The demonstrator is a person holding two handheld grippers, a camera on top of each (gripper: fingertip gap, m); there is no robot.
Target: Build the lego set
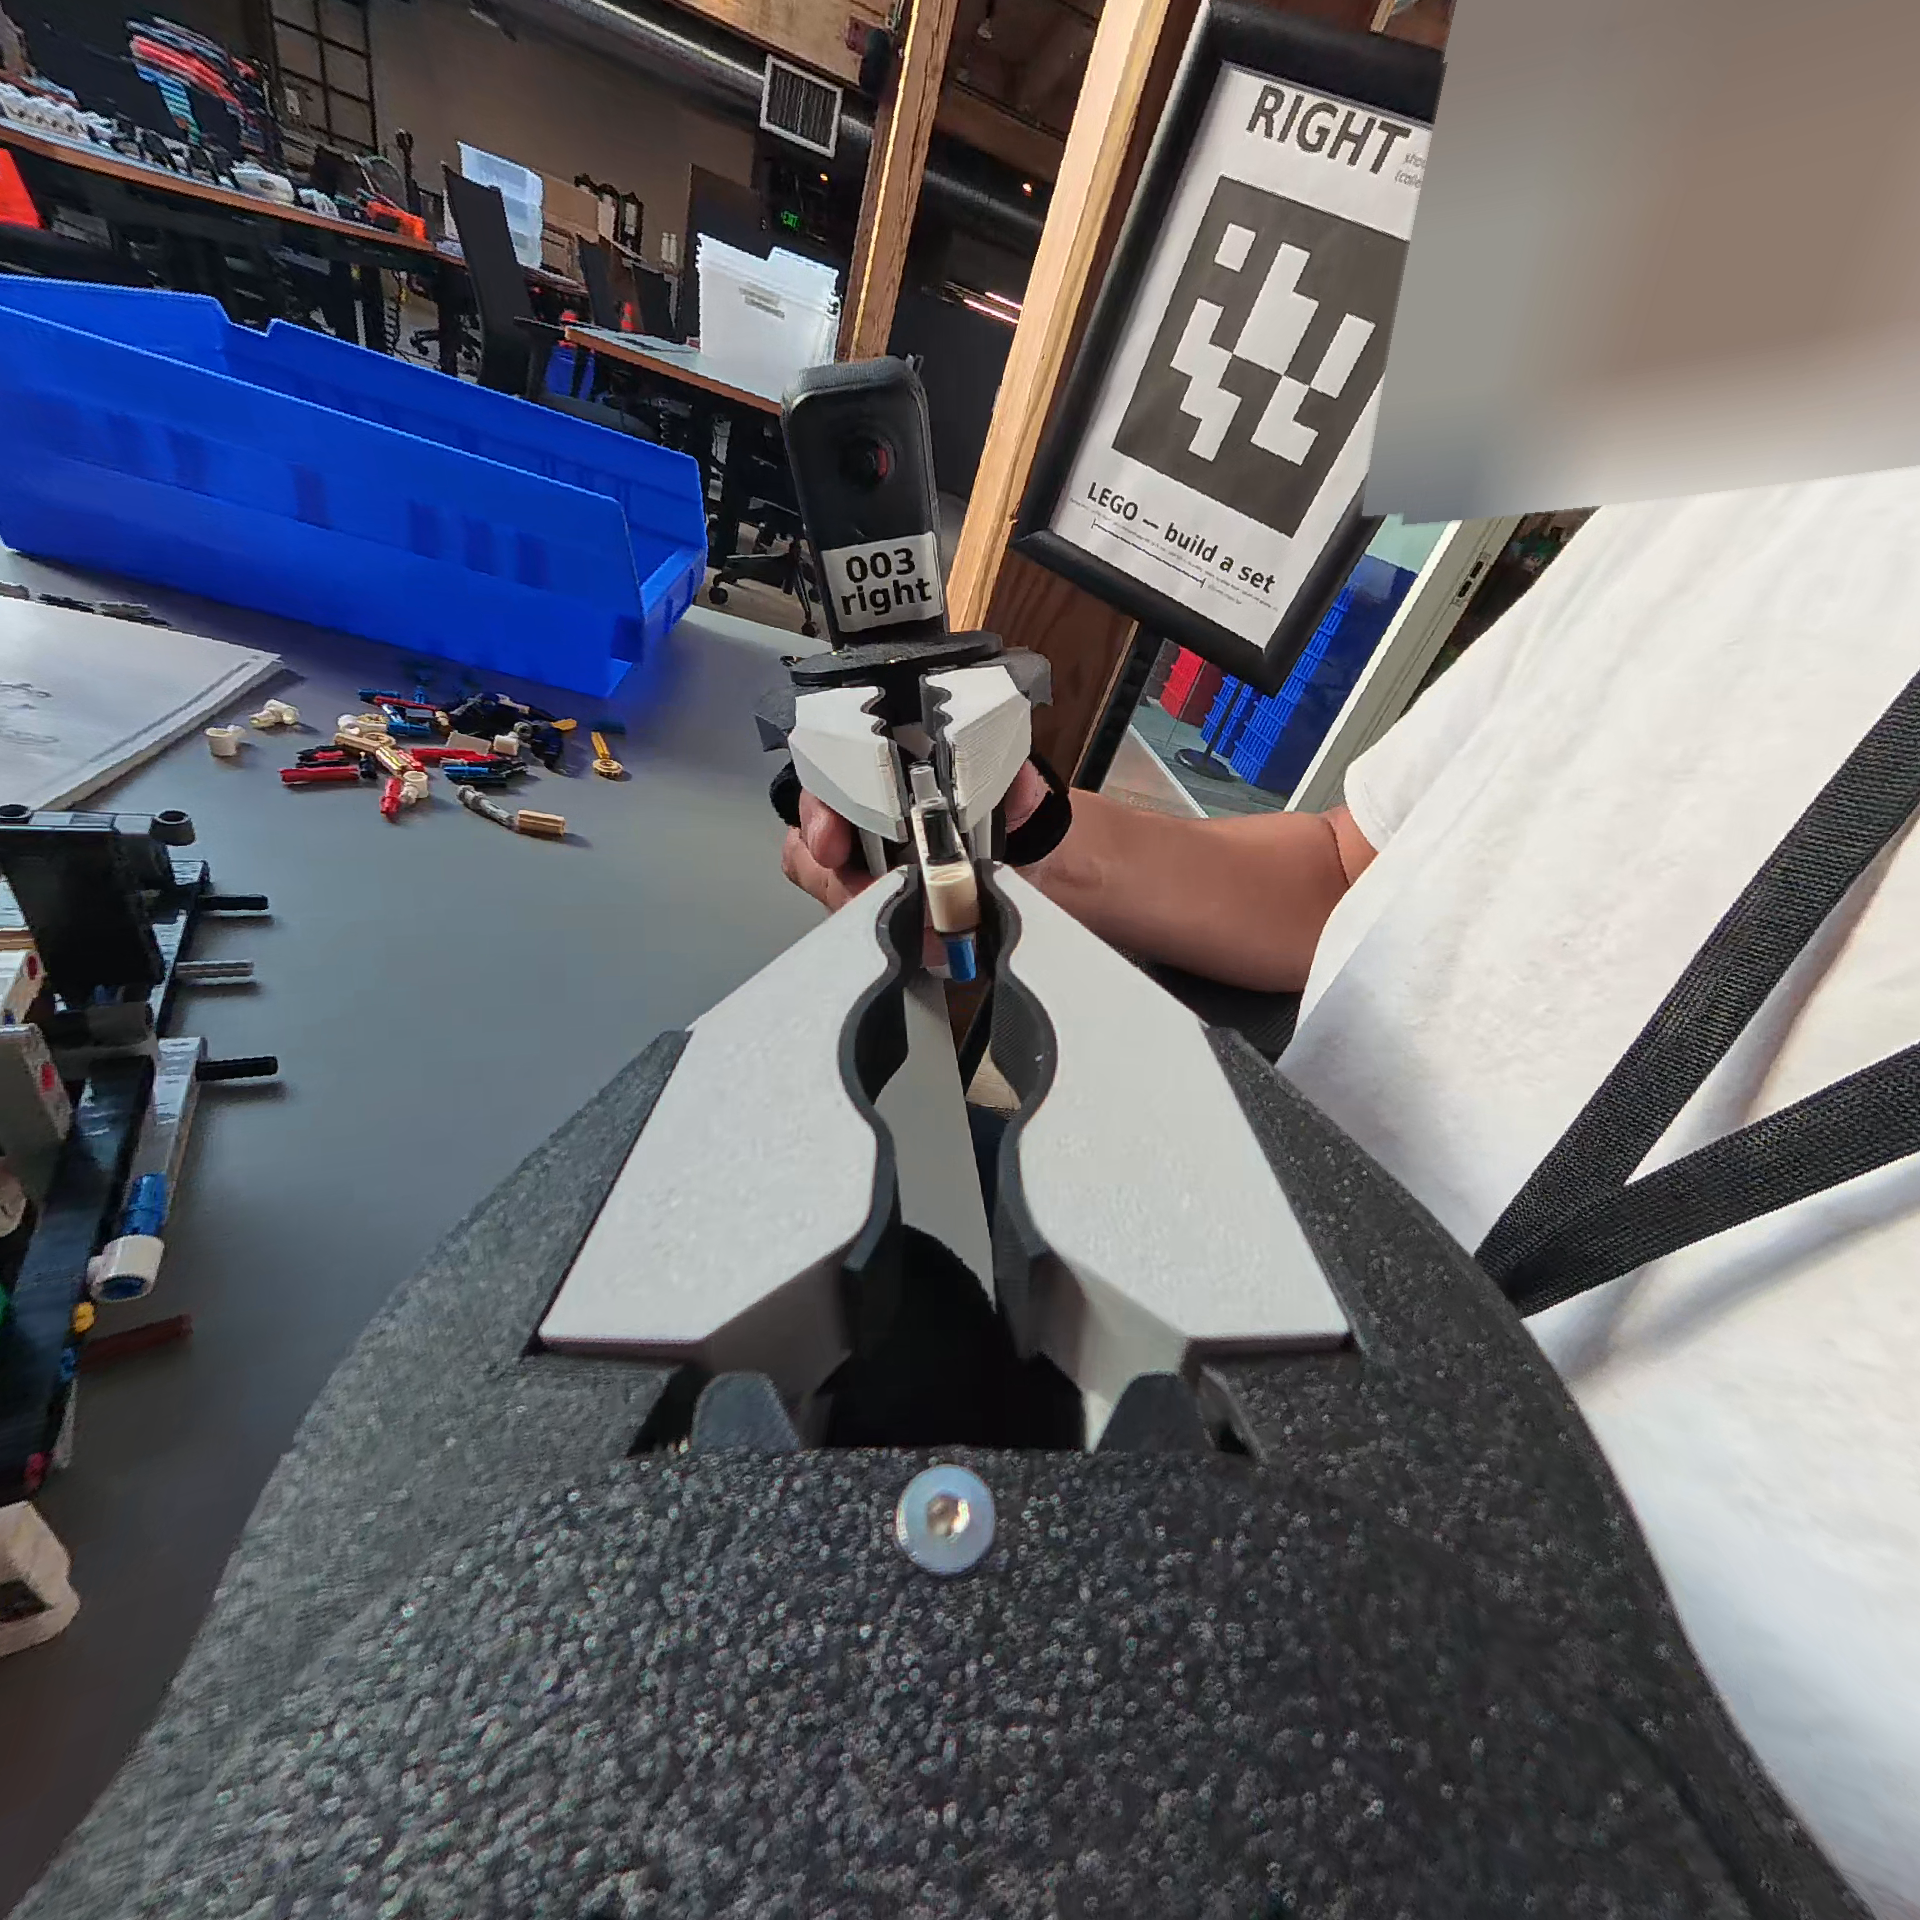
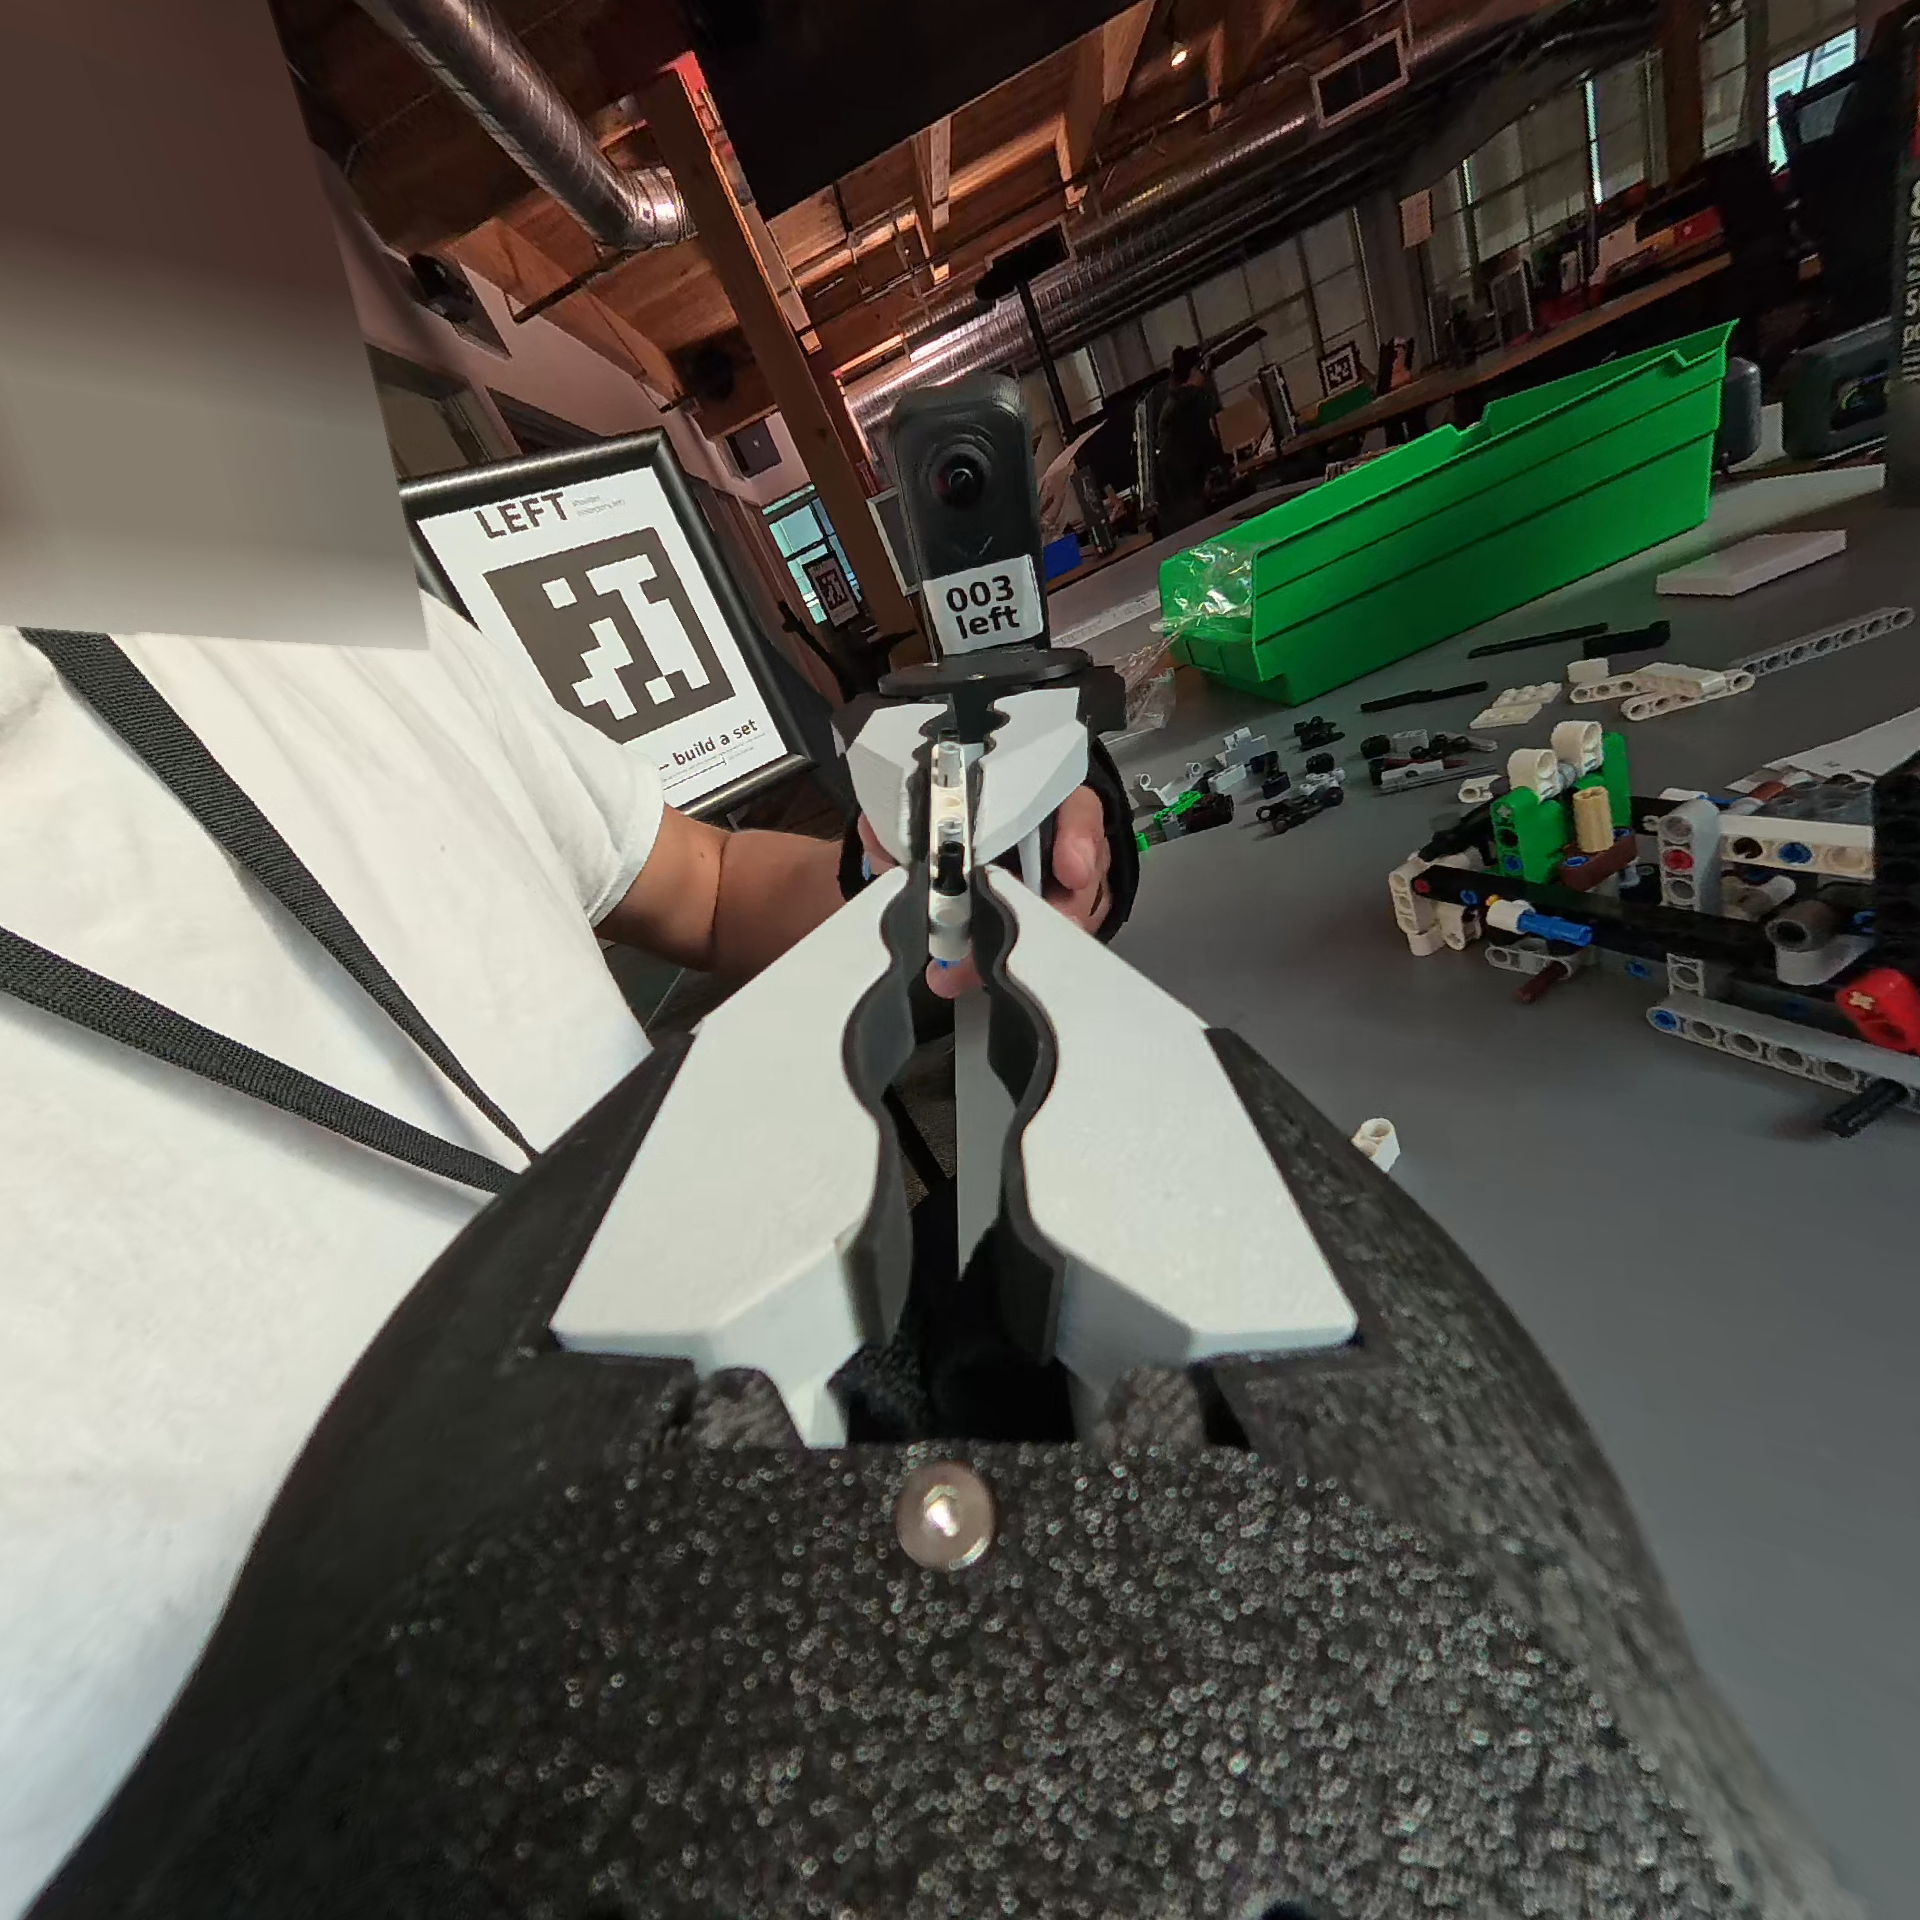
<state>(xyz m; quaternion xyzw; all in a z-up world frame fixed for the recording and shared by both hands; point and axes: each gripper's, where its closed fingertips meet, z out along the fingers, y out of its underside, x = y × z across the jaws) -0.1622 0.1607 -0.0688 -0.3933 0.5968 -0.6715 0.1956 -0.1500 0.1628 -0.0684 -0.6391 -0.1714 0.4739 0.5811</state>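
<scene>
My left gripper (image 1: 951,896) and my right gripper (image 2: 950,896) face each other tip to tip in the air above the table's near edge. Both are shut on one small lego assembly, a tan-white connector with a blue pin (image 1: 952,914) and a black pin (image 2: 948,868). The right gripper also shows in the left wrist view (image 1: 921,764), and the left gripper in the right wrist view (image 2: 950,774). The partly built lego model (image 2: 1662,914) lies on the grey table (image 2: 1558,1351); it also shows in the left wrist view (image 1: 94,1039).
Loose lego parts (image 1: 436,748) lie by a blue bin (image 1: 312,488) and an instruction booklet (image 1: 94,696). More parts (image 2: 1299,769) lie by a green bin (image 2: 1455,561). One white part (image 2: 1377,1143) lies alone. Framed signs (image 1: 1226,343) (image 2: 613,623) and the person's white shirt (image 1: 1714,935) are close by. The tips of both grippers are at nearly the same place.
</scene>
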